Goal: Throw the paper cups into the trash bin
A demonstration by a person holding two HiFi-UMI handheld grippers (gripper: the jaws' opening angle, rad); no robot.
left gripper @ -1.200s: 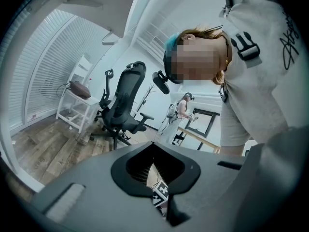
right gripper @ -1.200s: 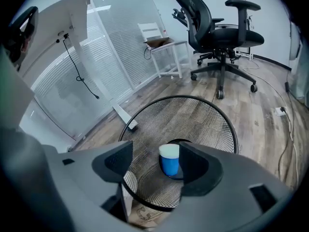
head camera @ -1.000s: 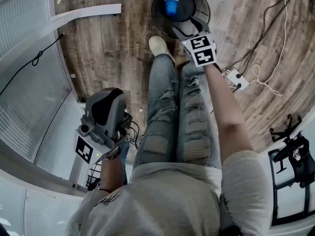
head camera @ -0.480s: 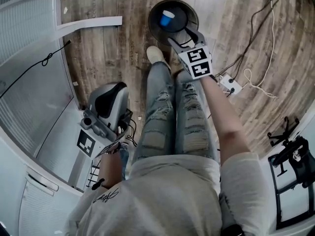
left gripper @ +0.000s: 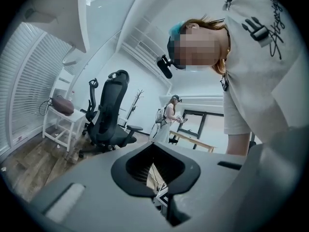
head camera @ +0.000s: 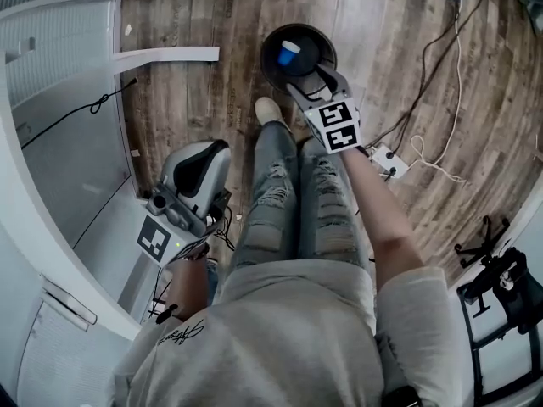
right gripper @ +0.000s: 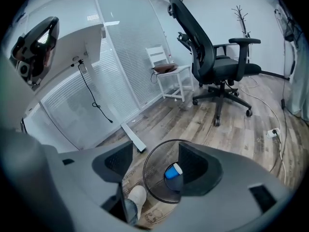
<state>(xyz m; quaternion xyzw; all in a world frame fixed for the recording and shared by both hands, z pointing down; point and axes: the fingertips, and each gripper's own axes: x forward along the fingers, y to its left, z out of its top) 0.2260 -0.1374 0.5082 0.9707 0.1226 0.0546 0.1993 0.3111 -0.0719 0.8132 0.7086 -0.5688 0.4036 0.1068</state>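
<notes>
A round black trash bin stands on the wooden floor in front of my feet, with a blue paper cup lying inside it. My right gripper hangs over the bin's near rim, open and empty. In the right gripper view the bin and the cup show between the spread jaws of that gripper. My left gripper is held low at my left side, away from the bin. In the left gripper view the jaws of that gripper stand together with nothing between them.
A white shoe stands right beside the bin. A white desk foot lies to the left. A power strip with cables lies to the right. A black office chair and a white side table stand beyond the bin.
The head view has shifted, so the bin sits lower in the picture. The blue cup has tipped onto its side inside the bin. The right gripper stays open over the rim.
</notes>
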